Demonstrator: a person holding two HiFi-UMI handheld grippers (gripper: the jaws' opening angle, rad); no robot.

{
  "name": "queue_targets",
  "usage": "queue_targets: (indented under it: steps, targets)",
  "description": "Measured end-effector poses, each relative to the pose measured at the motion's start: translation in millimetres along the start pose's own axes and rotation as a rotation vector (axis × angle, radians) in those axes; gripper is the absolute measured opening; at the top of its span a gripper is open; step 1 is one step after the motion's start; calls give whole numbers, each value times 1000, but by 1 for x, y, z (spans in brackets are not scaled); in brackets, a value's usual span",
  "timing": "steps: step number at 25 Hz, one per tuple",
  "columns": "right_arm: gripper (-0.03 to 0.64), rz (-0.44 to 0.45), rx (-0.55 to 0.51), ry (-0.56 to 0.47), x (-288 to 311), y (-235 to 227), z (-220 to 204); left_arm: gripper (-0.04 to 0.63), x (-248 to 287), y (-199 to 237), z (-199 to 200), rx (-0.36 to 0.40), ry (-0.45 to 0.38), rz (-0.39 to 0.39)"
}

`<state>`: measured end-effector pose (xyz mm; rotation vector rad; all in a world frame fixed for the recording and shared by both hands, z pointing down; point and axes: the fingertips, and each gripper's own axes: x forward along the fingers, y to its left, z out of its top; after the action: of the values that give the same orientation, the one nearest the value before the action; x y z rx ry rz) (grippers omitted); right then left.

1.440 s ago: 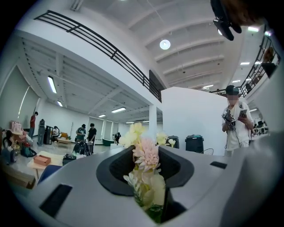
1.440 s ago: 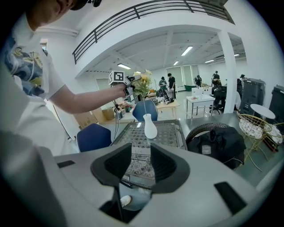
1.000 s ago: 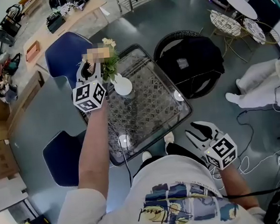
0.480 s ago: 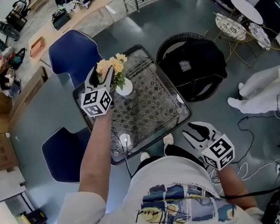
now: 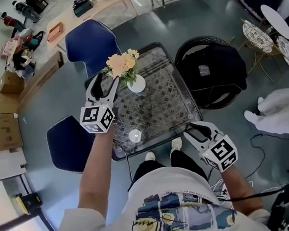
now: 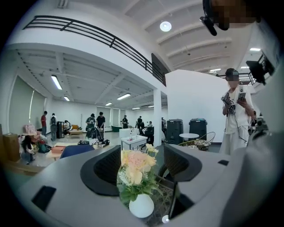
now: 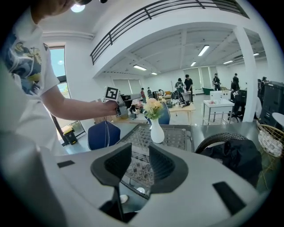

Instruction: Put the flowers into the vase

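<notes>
A bunch of peach and cream flowers [image 5: 122,64] stands upright in a small white vase [image 5: 136,83] at the far left of the patterned glass table [image 5: 159,111]. My left gripper [image 5: 106,82] hovers just short of the bunch on its near left. Its jaws are opening and nothing is between the pads. In the left gripper view the flowers [image 6: 135,164] and vase [image 6: 141,205] sit ahead, framed by the spread jaws. My right gripper [image 5: 197,129] hangs off the table's near right corner, open and holding nothing. Its own view shows the vase [image 7: 157,132] across the table.
Two blue chairs [image 5: 90,42] [image 5: 67,143] stand left of the table. A black wicker chair with a dark bag [image 5: 213,72] is on the right. A small white disc [image 5: 135,135] lies near the table's front edge. A person in white [image 5: 283,111] sits at the far right.
The left gripper let go of the flowers, which now stand in the vase. It has drawn back toward me with its jaws spread wider. The right gripper shifted slightly.
</notes>
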<state>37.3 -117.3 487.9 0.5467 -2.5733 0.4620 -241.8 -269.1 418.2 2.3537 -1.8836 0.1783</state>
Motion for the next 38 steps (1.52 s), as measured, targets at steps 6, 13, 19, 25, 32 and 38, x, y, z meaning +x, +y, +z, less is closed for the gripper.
queue_targets:
  steps: [6, 13, 19, 25, 32, 38]
  targets:
    - [127, 111, -72, -16, 36, 6, 11, 290, -64, -31, -20, -51, 105, -44]
    - [126, 211, -146, -50, 51, 65, 31, 44, -166, -100, -36, -140, 221, -204]
    - [107, 196, -194, -27, 49, 121, 33, 9, -240, -150, -45, -200, 293, -417]
    - [87, 225, -249, 10, 62, 215, 24, 9, -330, -157, -48, -149, 299, -484]
    - [73, 189, -271, -5, 59, 324, 1, 9, -431, -154, -60, -133, 270, -524]
    - [60, 183, -269, -7, 51, 403, -21, 9, -502, -157, -69, -182, 243, -569]
